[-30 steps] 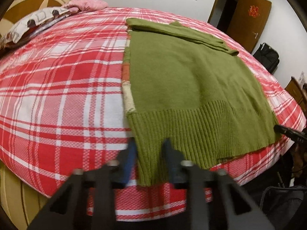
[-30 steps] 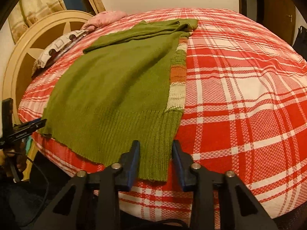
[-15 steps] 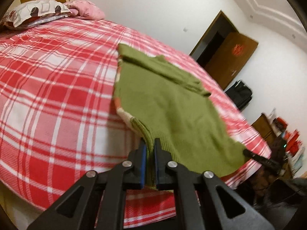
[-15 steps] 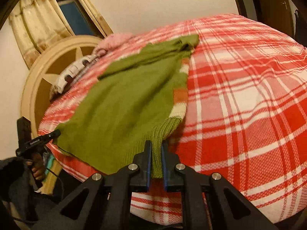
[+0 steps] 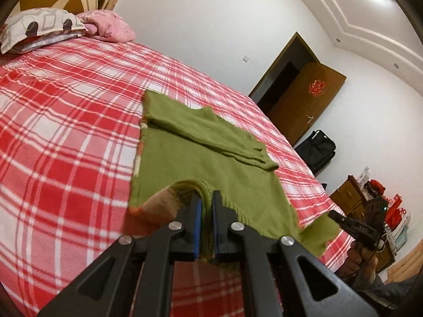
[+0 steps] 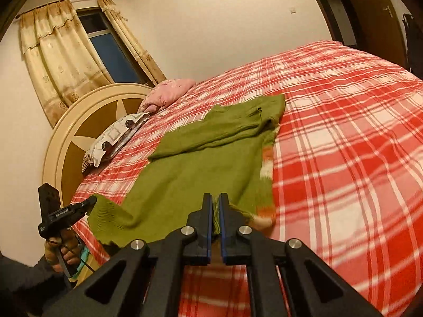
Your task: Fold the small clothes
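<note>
A green knitted sweater (image 5: pixel 201 158) lies on the red plaid bed, sleeves folded across its far end; it also shows in the right wrist view (image 6: pixel 201 169). My left gripper (image 5: pixel 207 200) is shut on one corner of the ribbed hem and holds it raised off the bed. My right gripper (image 6: pixel 215 206) is shut on the other hem corner and lifts it too. Each gripper shows in the other's view, the right one (image 5: pixel 341 218) and the left one (image 6: pixel 88 202), each with hem cloth at its tip. The lifted hem curls toward the sweater's body.
The red plaid bed (image 5: pixel 60 132) fills both views. Pillows (image 5: pixel 39 26) and a round headboard (image 6: pixel 79 121) lie at the head end. A brown door (image 5: pixel 301 103), a black bag (image 5: pixel 317 148) and a dresser (image 5: pixel 349 192) stand beyond the foot side.
Both grippers closed on the hem corners a second ago and have since lifted them up and forward, so the hem rises off the bed and begins to curl over.
</note>
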The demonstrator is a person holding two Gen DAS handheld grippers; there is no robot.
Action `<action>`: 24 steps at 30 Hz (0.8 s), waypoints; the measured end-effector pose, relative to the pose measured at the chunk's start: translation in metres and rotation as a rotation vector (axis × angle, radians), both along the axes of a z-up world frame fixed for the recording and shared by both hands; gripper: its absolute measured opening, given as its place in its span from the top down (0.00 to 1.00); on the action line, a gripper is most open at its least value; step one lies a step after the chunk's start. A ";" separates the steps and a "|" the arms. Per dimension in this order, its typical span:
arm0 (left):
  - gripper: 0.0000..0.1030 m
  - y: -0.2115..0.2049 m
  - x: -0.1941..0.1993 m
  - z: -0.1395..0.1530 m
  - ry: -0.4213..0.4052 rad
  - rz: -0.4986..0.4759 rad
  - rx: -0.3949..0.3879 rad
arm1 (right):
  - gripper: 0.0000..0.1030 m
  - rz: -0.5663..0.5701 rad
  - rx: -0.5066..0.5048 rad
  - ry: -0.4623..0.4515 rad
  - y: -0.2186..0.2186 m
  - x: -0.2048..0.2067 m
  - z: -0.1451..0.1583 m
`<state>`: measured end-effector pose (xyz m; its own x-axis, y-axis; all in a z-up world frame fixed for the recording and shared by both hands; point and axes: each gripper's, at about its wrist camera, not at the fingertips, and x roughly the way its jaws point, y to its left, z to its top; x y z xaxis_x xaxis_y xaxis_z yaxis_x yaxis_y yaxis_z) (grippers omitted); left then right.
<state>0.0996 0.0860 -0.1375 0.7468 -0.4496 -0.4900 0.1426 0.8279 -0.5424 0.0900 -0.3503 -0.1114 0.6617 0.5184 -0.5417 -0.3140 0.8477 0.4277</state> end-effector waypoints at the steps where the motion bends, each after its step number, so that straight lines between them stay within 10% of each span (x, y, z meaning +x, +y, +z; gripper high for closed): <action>1: 0.93 -0.001 0.001 0.000 -0.001 -0.002 0.011 | 0.96 -0.002 -0.001 -0.003 0.000 0.002 0.001; 11: 0.93 0.009 0.005 -0.006 0.029 -0.001 -0.046 | 0.96 -0.049 0.061 0.087 -0.023 0.003 -0.021; 24: 0.93 0.008 0.093 0.031 -0.033 0.020 -0.024 | 0.96 -0.050 0.093 0.047 -0.022 0.094 0.029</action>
<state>0.1923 0.0943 -0.1062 0.7716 -0.4456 -0.4539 0.1442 0.8176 -0.5574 0.1838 -0.3727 -0.0824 0.6630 0.5351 -0.5235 -0.2503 0.8175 0.5187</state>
